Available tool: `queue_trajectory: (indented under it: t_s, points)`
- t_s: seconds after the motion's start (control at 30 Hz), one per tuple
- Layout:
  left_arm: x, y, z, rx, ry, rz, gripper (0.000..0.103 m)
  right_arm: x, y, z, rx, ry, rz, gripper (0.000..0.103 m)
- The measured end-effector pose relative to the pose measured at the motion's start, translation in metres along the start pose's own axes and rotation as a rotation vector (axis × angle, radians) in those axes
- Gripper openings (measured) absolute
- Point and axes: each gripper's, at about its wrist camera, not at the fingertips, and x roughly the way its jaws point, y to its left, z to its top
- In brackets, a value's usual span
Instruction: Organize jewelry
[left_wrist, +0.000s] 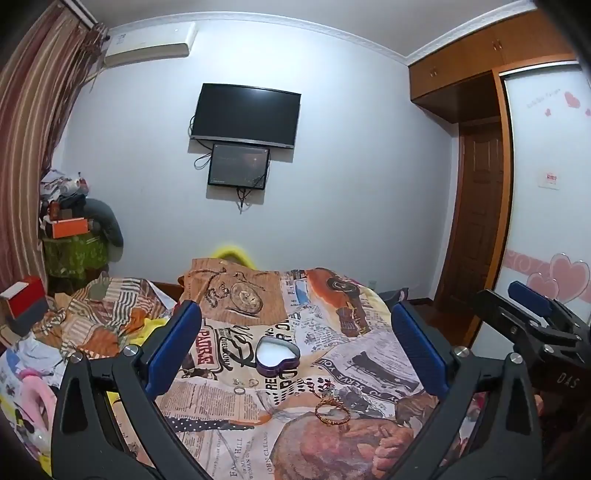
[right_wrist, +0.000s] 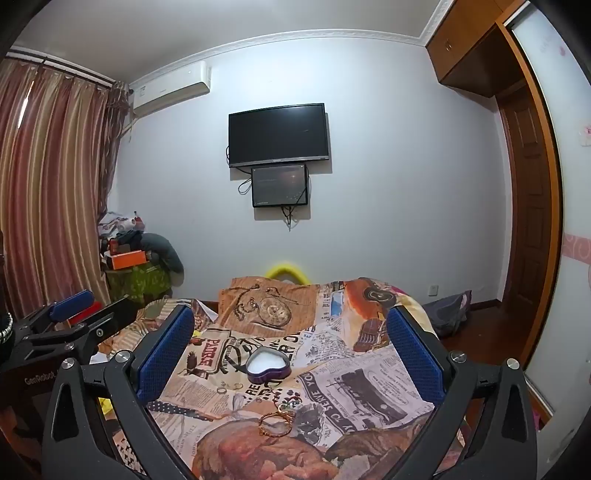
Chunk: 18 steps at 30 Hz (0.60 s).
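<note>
An open purple heart-shaped tin (left_wrist: 277, 354) with a white lining sits on the newspaper-print bedspread (left_wrist: 373, 354); it also shows in the right wrist view (right_wrist: 267, 363). Small rings (left_wrist: 245, 385) lie just in front of it, also seen from the right (right_wrist: 229, 388). A gold bangle (left_wrist: 332, 412) with a chain lies nearer to me, also in the right wrist view (right_wrist: 275, 424). My left gripper (left_wrist: 295, 347) is open and empty above the bed. My right gripper (right_wrist: 290, 347) is open and empty beside it, and shows at the right of the left wrist view (left_wrist: 532, 314).
Crumpled striped bedding (left_wrist: 107, 317) and a red box (left_wrist: 24, 301) lie at the left. A pile of boxes and clothes (left_wrist: 74, 225) stands by the curtain. A television (left_wrist: 243, 114) hangs on the far wall. A wardrobe and door (left_wrist: 480, 229) are at the right.
</note>
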Motion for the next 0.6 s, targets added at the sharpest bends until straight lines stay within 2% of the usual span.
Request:
queue_trajectory:
  t_s: [0.6]
  points:
    - [0.0059, 0.0019, -0.0046, 0.009, 0.015, 0.007, 0.103, 0.0041, -0.0008, -0.0022, 0.000, 0.004, -0.003, 0.103]
